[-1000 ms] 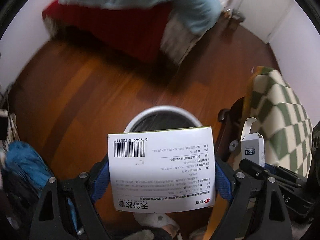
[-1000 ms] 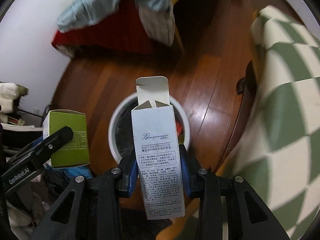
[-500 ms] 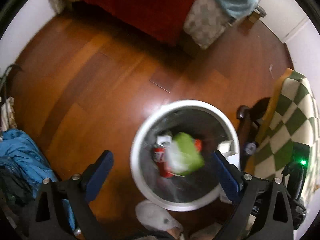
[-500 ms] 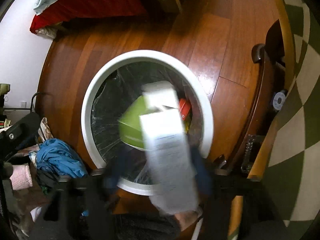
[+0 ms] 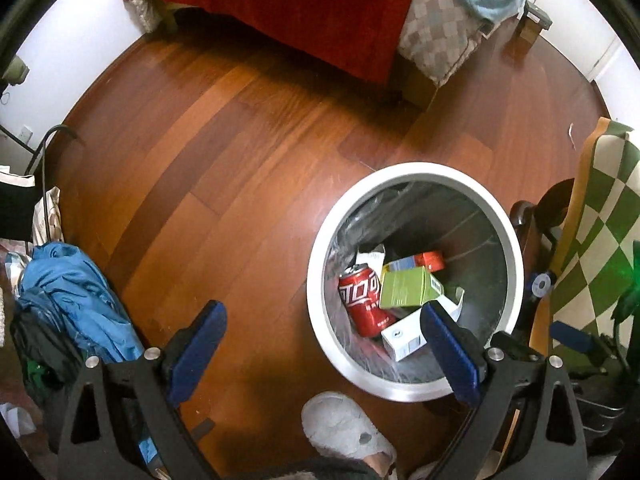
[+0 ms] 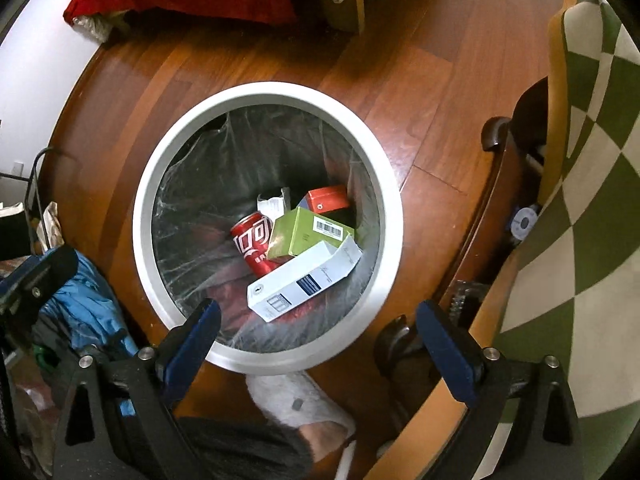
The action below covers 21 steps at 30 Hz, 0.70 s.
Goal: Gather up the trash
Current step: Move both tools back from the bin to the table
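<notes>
A round white-rimmed trash bin point(image 5: 320, 264) point(image 6: 140, 216) with a clear liner stands on the wooden floor. Inside lie a red cola can point(image 5: 362, 300) point(image 6: 254, 242), a green box point(image 5: 408, 288) point(image 6: 308, 232), a long white box point(image 5: 402, 340) point(image 6: 304, 280) and an orange box point(image 6: 328, 198). My left gripper point(image 5: 324, 344) is open and empty, hovering above the bin's left edge. My right gripper point(image 6: 320, 340) is open and empty above the bin's near rim.
A bed with a red cover point(image 5: 300, 4) lies at the far side. A green-checked chair point(image 6: 580, 200) stands to the right of the bin. Blue clothes point(image 5: 76, 292) are piled at the left. A grey slipper point(image 5: 344, 428) is below the bin.
Both grippers opened and let go of their boxes: the green-and-white box and the long white box fell into the bin and now lie still. Both cameras tilted down over the bin.
</notes>
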Motion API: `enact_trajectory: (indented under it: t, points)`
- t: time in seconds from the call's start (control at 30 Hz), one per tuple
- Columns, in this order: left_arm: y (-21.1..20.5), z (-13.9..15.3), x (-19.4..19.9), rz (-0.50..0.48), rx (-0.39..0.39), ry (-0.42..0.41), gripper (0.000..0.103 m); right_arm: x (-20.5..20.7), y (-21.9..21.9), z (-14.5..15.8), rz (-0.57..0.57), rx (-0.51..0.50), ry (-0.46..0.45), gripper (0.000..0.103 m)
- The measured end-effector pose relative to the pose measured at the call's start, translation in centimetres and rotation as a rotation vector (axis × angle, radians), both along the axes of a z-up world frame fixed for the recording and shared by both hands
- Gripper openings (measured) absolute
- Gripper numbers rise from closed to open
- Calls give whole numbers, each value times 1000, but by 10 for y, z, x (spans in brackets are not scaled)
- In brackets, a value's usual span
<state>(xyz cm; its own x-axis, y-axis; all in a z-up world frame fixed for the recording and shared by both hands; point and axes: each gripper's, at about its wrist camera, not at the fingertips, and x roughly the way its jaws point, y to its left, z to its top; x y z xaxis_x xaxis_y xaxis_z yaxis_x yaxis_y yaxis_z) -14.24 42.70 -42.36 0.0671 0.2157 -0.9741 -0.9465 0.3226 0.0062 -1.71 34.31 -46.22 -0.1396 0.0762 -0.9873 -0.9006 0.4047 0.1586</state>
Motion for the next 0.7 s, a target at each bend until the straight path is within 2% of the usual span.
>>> enact_trajectory:
  t: [0.33, 0.7]
  points:
    - [-23, 27, -4, -9, 35, -21, 99, -8, -14, 41, 11, 42, -53, 99]
    - [-53, 83, -14, -21, 112, -52, 99, -18, -42, 107, 16, 126, -88, 99]
